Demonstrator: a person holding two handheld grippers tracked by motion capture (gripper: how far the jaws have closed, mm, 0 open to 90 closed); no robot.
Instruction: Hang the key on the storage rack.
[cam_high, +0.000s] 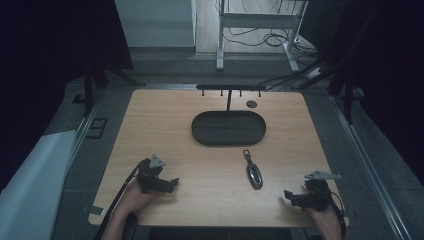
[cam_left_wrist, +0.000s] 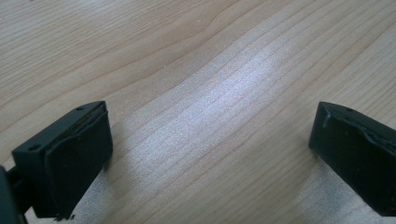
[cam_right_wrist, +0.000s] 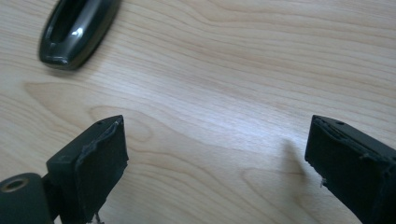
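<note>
A dark car key fob (cam_high: 253, 173) with a metal ring lies on the wooden table (cam_high: 200, 165), just in front of an oval black tray (cam_high: 229, 128). Its rounded end also appears in the right gripper view as the fob (cam_right_wrist: 77, 30), at the top left. My left gripper (cam_high: 170, 184) rests near the table's front left, jaws wide apart over bare wood (cam_left_wrist: 210, 140). Over at the front right sits my right gripper (cam_high: 290, 196), also open, with nothing between its pads (cam_right_wrist: 100, 161).
Behind the tray stands a black T-shaped hook rack (cam_high: 230, 89), with a small dark disc (cam_high: 251, 104) beside it. Beyond the table's far edge are a white desk frame (cam_high: 260, 30) and loose cables on the floor.
</note>
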